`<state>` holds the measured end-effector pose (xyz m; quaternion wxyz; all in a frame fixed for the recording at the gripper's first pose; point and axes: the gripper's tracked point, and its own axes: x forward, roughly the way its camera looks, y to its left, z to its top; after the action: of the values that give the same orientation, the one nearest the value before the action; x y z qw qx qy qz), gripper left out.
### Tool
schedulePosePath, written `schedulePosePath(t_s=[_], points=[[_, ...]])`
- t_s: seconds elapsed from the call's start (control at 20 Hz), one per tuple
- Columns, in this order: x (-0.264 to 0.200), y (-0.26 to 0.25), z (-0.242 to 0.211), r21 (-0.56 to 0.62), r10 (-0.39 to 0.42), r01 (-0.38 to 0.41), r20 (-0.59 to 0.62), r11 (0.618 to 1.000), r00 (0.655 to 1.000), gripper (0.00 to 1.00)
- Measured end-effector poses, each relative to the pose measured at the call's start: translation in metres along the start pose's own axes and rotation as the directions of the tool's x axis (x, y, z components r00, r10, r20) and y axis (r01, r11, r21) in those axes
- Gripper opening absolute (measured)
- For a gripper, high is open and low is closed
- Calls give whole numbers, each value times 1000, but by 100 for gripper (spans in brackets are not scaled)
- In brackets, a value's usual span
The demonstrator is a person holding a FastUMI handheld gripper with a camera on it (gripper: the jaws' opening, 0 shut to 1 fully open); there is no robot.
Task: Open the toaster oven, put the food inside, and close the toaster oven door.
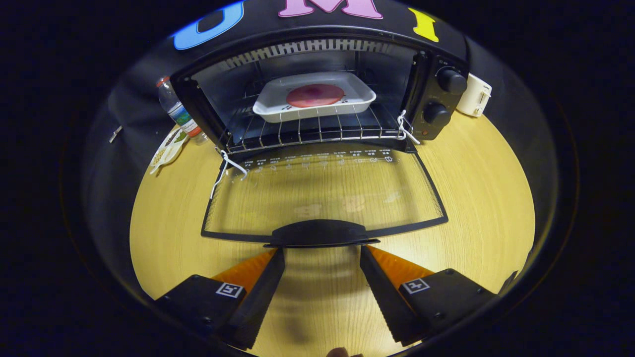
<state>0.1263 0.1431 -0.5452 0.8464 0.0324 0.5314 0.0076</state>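
The toaster oven (317, 94) stands at the far side of the wooden table (486, 198), its cavity open toward the camera; inside, a white tray (314, 96) rests on the wire rack (312, 130), and a round pink slice of food (314, 95) lies flat in the middle of the tray; the rack reaches forward to the mouth of the cavity; the glass door (322, 196) is folded all the way down and lies level over the table, with the wood showing through the pane; white cords are tied at both hinge corners of the door; the door's dark handle (321, 233) sits at its near edge, just ahead of the fingertips; the gripper (322, 253) is released, its two fingers spread wide apart with bare table between them, and nothing is held; the tips lie close under the handle, one toward each end of it, though whether they touch it cannot be told; two black knobs (444, 96) are stacked on the oven's right panel; a white appliance (475, 95) stands just beyond that side; to the oven's left stand a clear plastic bottle (177, 110) and, beside it on the table, a small printed packet (168, 148).
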Motion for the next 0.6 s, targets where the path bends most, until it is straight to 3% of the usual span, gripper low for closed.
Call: schedulePosePath(t_s=[0.35, 0.6], points=[[-20, 2, 11, 24, 22, -23, 53, 999, 998, 99], [-41, 3, 25, 105, 42, -53, 106, 993, 994, 99]])
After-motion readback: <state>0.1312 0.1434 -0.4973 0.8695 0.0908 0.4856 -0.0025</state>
